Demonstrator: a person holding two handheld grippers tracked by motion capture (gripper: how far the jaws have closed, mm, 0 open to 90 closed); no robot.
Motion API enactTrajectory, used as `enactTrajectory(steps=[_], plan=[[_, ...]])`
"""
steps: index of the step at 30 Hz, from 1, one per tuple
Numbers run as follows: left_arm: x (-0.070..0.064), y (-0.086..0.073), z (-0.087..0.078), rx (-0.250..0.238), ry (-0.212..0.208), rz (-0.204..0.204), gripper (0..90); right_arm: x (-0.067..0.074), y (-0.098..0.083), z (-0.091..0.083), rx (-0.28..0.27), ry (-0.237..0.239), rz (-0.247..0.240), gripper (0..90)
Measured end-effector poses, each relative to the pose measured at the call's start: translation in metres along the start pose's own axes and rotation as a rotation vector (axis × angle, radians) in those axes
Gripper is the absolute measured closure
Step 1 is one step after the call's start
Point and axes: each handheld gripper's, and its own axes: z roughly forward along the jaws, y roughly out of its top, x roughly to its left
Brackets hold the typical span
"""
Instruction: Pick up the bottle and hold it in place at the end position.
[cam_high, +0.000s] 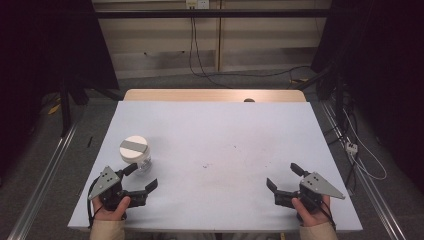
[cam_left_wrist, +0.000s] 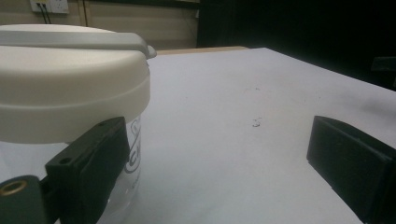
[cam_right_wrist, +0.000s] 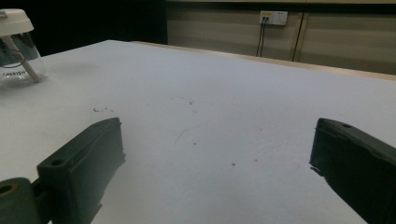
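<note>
Jar (cam_high: 135, 154): we see it lower left, lid on, standing.
Left gripper (cam_high: 140, 180): wide open, empty, one jaw beside jar.
Right gripper (cam_high: 285, 176): wide open, empty, lower right.
Progress: we judge nothing grasped yet.

White-topped table (cam_high: 215, 145) with wooden far edge, grey floor (cam_high: 165, 82) — trailing cables, beige wall (cam_high: 160, 35), wall sockets (cam_high: 196, 4).
</note>
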Motion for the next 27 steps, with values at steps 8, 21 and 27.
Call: enactTrajectory(steps=[8,21,27], plan=[[0.0,0.002,-0.008,-0.018,0.024,0.003,5.3,0.0,0.0,0.0,-0.005,-0.002,-0.007,2.5],[0.01,0.007,-0.022,-0.043,0.099,-0.006,3.8,0.0,0.001,0.001,-0.015,0.001,-0.029,2.7],[0.019,0.005,-0.028,-0.039,0.136,-0.014,3.8,0.001,0.002,0.001,-0.016,0.002,-0.029,2.8]])
